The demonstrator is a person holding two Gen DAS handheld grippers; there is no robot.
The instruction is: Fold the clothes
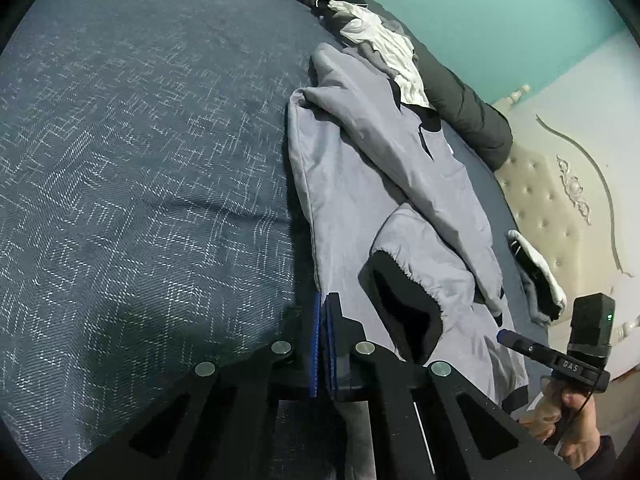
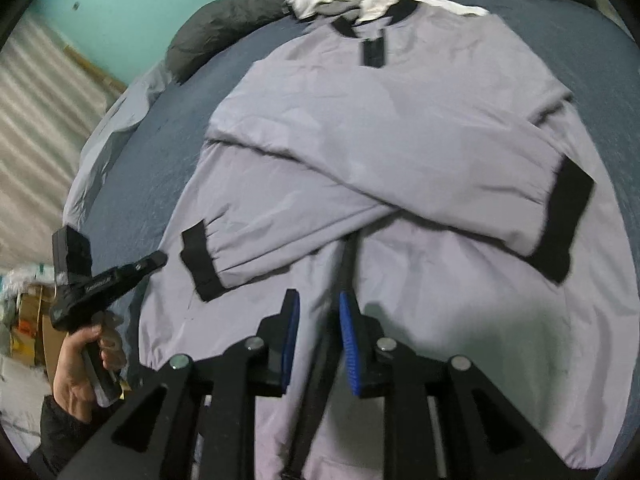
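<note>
A grey jacket (image 2: pixel 400 128) with black collar and cuffs lies flat on the dark blue bed (image 1: pixel 140 140), both sleeves folded across its chest. It also shows in the left wrist view (image 1: pixel 360 184). My left gripper (image 1: pixel 322 308) is shut on the jacket's side edge near the hem; grey cloth hangs between its blue pads. It appears in the right wrist view (image 2: pixel 156 260) at the jacket's left edge. My right gripper (image 2: pixel 319 304) is open above the lower middle of the jacket, holding nothing. It also shows in the left wrist view (image 1: pixel 504 336).
A pile of white and grey clothes (image 1: pixel 384 44) lies by the jacket's collar. A dark rolled quilt (image 1: pixel 468 108) runs along the bed's far edge. A cream tufted headboard (image 1: pixel 560 200) stands to the right. Another small garment (image 1: pixel 536 276) lies near it.
</note>
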